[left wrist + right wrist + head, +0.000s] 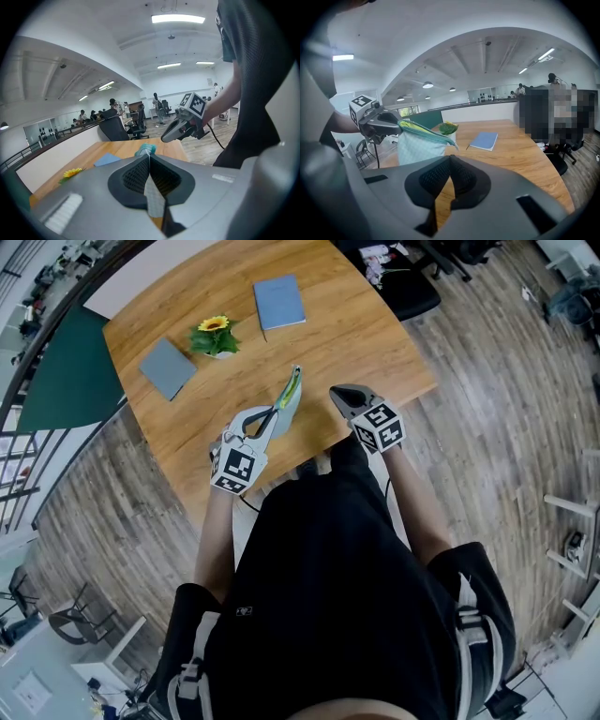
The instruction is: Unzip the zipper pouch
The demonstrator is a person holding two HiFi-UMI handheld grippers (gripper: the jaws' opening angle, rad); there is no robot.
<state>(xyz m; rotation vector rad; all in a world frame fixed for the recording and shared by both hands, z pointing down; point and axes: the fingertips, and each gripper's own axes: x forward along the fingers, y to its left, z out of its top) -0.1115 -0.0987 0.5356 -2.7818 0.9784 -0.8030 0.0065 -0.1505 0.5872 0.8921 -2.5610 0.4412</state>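
The zipper pouch (289, 397) is pale checked fabric with a teal zipper, and it is held up on edge over the wooden table (375, 343), near the front edge. My left gripper (270, 420) is shut on one end of it. In the left gripper view a strip of the fabric (153, 196) sits pinched between the closed jaws of the left gripper (149, 157). In the right gripper view the pouch (421, 140) gapes along its top, showing a yellow-green inside. My right gripper (339, 394) is shut on nothing, a little to the pouch's right and apart from it.
On the table lie a blue notebook (279, 302) at the back, a grey notebook (168, 367) at the left and a small potted sunflower (215, 336) between them. A black office chair (405, 289) stands beyond the table's right corner. People stand far back in the room.
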